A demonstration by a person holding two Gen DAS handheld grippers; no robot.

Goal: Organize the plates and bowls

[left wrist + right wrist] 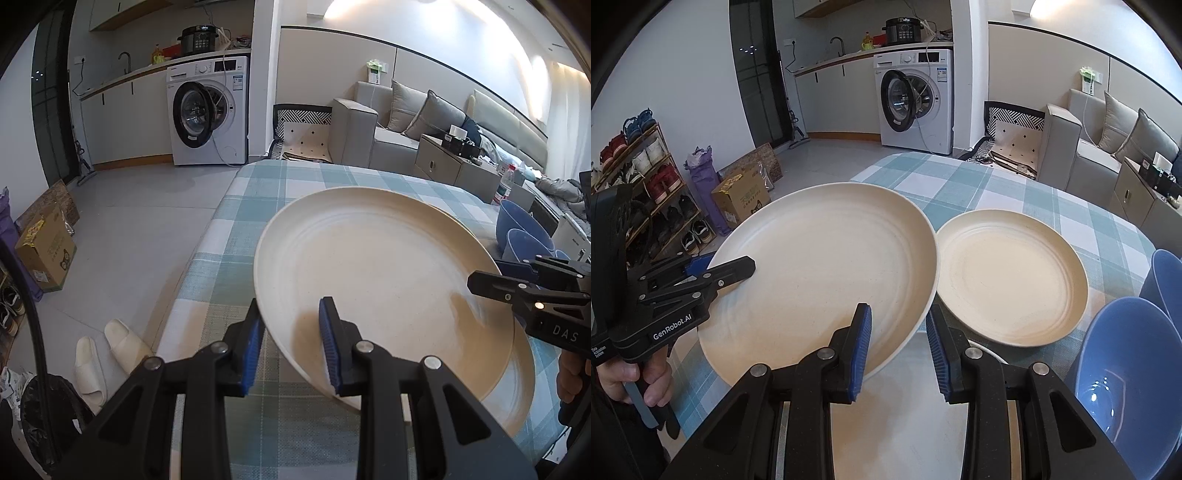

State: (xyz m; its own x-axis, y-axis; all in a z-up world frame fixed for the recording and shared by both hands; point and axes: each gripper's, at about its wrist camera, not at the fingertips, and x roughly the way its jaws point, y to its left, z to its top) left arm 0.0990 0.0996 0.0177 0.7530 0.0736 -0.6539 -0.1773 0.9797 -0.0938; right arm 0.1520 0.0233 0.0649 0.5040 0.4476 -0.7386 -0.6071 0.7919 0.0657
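Both claws lift the large plate

Low in each frame, our left claw [291,345] and right claw [899,354] pinch opposite rims of the large cream plate [827,266], tilted off the counter [1015,192], likely so we can stack it with the smaller plate [1010,277] centre-right; blue bowls [1123,369] wait lower right.

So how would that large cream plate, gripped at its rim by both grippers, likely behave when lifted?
The large cream plate looks rigid, so it should hold its shape. Its smooth surface may slip between the left gripper and right gripper, which pinch only the rim. Dropped, it might chip.
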